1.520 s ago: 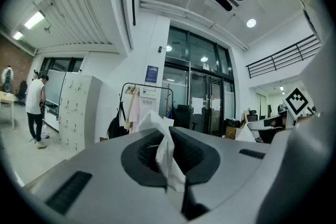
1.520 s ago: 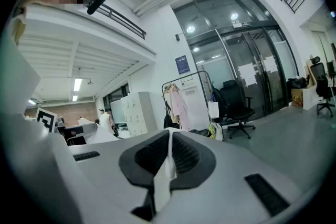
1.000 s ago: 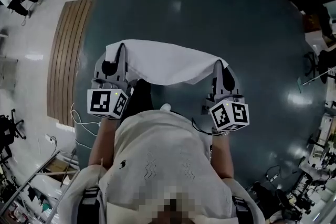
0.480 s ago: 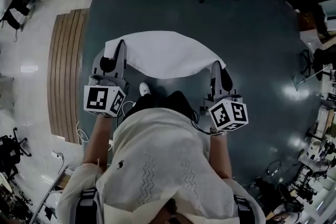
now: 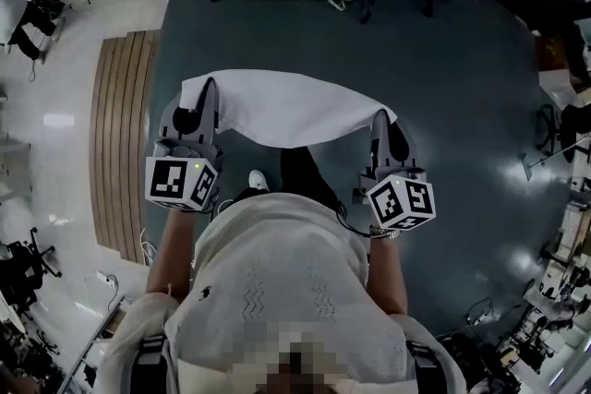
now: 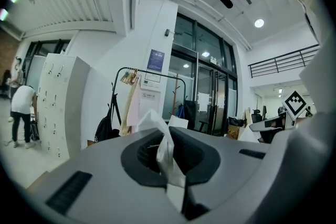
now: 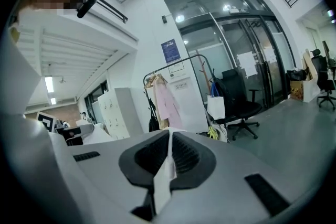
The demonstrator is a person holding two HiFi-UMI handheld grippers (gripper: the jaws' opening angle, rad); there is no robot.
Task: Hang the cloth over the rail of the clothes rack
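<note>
A white cloth (image 5: 282,109) is stretched between both grippers in front of the person, sagging a little in the middle. My left gripper (image 5: 207,89) is shut on its left corner; a bunched fold of cloth (image 6: 164,150) sticks up between the jaws. My right gripper (image 5: 381,116) is shut on the right corner, with a thin edge of cloth (image 7: 167,170) pinched between the jaws. A black clothes rack (image 6: 148,96) with hanging garments stands ahead by the wall. That same clothes rack (image 7: 176,97), with a pink garment on it, stands in the distance in the right gripper view.
A dark round floor area (image 5: 443,106) lies underfoot, with wooden slats (image 5: 115,134) to the left. A black office chair (image 7: 239,105) and a white bag (image 7: 215,107) stand right of the rack. White lockers (image 6: 58,105) and a person (image 6: 22,113) are at the left.
The person has walked forward: the chairs and yellow item at the top of the head view have come nearer. The cloth stays held taut between both grippers.
</note>
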